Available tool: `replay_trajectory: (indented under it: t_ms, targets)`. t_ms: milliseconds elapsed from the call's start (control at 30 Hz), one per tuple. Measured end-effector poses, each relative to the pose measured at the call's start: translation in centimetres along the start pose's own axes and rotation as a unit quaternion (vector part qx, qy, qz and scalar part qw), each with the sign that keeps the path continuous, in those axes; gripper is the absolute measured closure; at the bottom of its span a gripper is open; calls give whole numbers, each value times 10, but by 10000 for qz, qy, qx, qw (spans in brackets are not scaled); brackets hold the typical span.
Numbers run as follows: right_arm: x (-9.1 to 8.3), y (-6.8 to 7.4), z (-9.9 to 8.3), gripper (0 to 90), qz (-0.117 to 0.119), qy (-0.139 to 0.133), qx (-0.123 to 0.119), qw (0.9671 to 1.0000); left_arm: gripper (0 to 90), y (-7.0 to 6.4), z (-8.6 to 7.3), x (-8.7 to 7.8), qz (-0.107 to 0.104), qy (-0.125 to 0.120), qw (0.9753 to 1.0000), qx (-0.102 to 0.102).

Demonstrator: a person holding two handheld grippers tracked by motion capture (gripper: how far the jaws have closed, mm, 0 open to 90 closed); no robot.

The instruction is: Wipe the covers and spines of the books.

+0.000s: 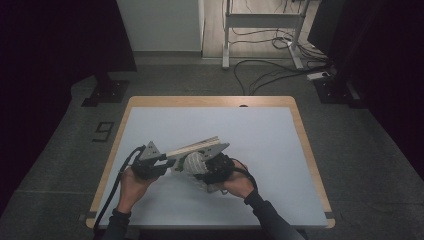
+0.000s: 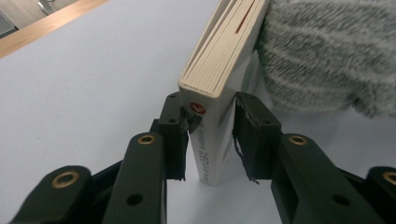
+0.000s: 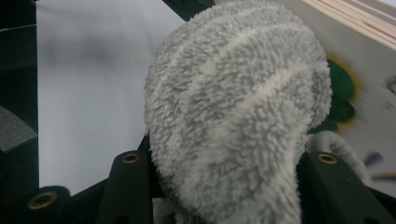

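Left claw (image 2: 210,140) clamps the spine end of a cream-paged paperback book with a white cover (image 2: 219,79); its jaws sit one on each cover, close together, so the book stands on edge and tilts up off the pale grey worktop (image 2: 93,70) — likely held this way to present one cover as a free surface.

Right claw (image 3: 224,186) grips a fluffy grey-and-white striped cloth (image 3: 233,116), bunched into a rounded wad between its jaws; the wad presses against the book's printed cover, which suggests wiping or dusting the cover; the firm hold at the spine would brace the book against that push.

In the high view the book (image 1: 195,146) lies just left of the middle of the near half of the worktop, bridging the two claws; the cloth (image 1: 194,163) sits just under it; both hands come in from the near edge.

Hard to make out — the cover art beside the cloth is blurred, green and yellow shapes only; the spine lettering is too small to read; the cloth hides the right claw's fingertips and the contact patch on the cover.
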State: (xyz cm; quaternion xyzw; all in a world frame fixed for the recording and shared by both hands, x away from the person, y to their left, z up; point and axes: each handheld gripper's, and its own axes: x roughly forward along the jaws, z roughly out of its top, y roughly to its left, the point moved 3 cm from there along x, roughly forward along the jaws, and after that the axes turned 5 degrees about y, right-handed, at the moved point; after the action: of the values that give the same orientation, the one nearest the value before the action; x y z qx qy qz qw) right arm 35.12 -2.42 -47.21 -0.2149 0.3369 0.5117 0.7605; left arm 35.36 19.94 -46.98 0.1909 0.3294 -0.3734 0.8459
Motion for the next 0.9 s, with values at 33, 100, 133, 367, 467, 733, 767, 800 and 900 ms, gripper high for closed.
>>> replay_trajectory:
  t_ms: [33, 100, 133, 367, 467, 733, 767, 800, 900]
  targets:
    - [3, 1, 2, 519, 12, -7, -31, 10000, 654, 0, 0, 0, 2, 2, 10000, 8]
    - [7, 3, 6, 518, 34, -5, -66, 10000, 654, 0, 0, 0, 6, 13, 10000, 36]
    - [9, 4, 8, 518, 56, 8, -100, 9999, 654, 0, 0, 0, 5, 13, 10000, 40]
    - [23, 14, 15, 516, 134, 35, -283, 9995, 655, 0, 0, 0, -9, 22, 9999, 103]
    - [31, 16, 13, 513, 164, 32, -327, 9993, 655, 1, 0, 0, -31, 17, 9999, 105]
    - [50, 17, 0, 476, 180, 58, -335, 9993, 656, 1, 0, -1, -41, 7, 9999, 103]
    - [51, 17, -1, 466, 191, 74, -320, 9993, 656, 1, 0, 0, -40, 6, 9999, 103]
    - [54, 17, -3, 456, 198, 85, -320, 9993, 655, 1, 0, -1, -39, 14, 9999, 115]
    - [62, 17, -9, 423, 204, 167, -275, 9993, 655, 1, 0, -1, -45, 15, 9999, 115]
